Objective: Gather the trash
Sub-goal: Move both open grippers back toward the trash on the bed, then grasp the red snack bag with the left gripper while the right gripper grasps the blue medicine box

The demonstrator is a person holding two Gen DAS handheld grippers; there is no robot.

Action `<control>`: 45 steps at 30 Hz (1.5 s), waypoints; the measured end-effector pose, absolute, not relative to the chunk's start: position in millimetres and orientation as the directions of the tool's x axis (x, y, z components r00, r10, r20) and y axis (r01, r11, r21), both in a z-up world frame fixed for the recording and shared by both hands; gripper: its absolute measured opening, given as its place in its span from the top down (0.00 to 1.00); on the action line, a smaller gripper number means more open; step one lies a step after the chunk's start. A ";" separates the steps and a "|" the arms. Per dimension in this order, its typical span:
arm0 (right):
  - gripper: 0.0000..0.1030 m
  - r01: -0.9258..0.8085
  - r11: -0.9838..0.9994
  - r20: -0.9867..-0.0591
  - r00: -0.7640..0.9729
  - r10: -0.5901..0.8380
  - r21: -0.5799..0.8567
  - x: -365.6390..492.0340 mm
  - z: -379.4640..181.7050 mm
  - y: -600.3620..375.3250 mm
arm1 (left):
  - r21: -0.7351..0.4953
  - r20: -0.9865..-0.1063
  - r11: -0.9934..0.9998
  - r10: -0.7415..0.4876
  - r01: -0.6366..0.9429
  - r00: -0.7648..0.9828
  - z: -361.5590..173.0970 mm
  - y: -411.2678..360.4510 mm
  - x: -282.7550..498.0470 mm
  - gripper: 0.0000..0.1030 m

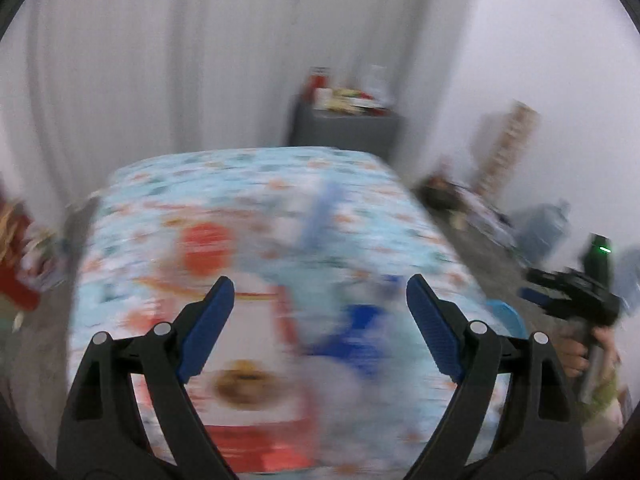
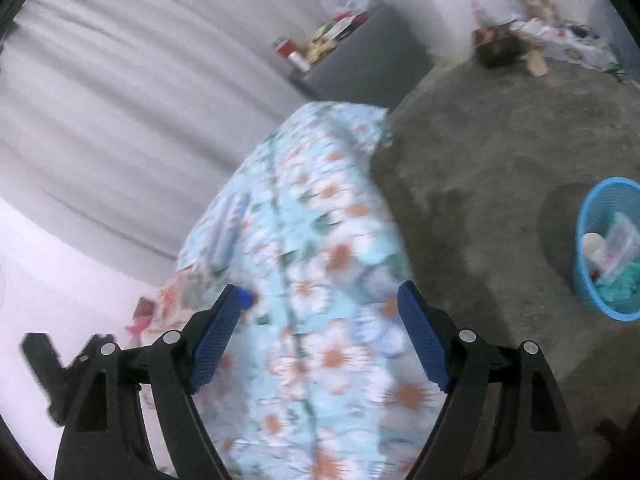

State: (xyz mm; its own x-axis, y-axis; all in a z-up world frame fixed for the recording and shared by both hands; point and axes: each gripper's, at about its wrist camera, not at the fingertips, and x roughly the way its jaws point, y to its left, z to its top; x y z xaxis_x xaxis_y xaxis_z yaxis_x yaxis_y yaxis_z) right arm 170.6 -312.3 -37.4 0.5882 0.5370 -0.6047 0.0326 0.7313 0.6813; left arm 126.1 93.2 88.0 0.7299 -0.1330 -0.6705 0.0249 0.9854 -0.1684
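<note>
Both views are motion-blurred. My left gripper (image 1: 320,292) is open and empty above a table with a floral cloth (image 1: 240,184). Blurred trash lies on it: a red and white wrapper (image 1: 248,360), an orange round thing (image 1: 206,246) and a blue piece (image 1: 360,332). My right gripper (image 2: 318,302) is open and empty over the table's right edge (image 2: 320,220). It also shows in the left wrist view (image 1: 568,296), held at the far right. A blue trash basket (image 2: 612,248) with wrappers inside stands on the floor to the right.
A grey cabinet (image 1: 344,128) with bottles and clutter stands behind the table against white curtains. More clutter (image 2: 532,44) lies on the concrete floor by the far wall. Red items (image 1: 16,264) sit at the left.
</note>
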 end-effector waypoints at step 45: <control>0.60 0.170 0.550 -0.572 0.133 0.809 0.818 415.1 -116.4 -76.1 | -0.421 -0.679 0.889 -0.179 -0.178 0.712 -1.5 236.4 189.9 0.89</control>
State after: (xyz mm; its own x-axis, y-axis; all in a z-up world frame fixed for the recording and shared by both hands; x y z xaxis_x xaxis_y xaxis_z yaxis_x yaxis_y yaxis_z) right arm 415.1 -76.1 -116.4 0.1331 0.8094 -0.5720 0.1701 0.5499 0.8177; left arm 189.9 236.4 -1.5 0.7117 -0.1790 -0.6793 -0.1784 0.8893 -0.4212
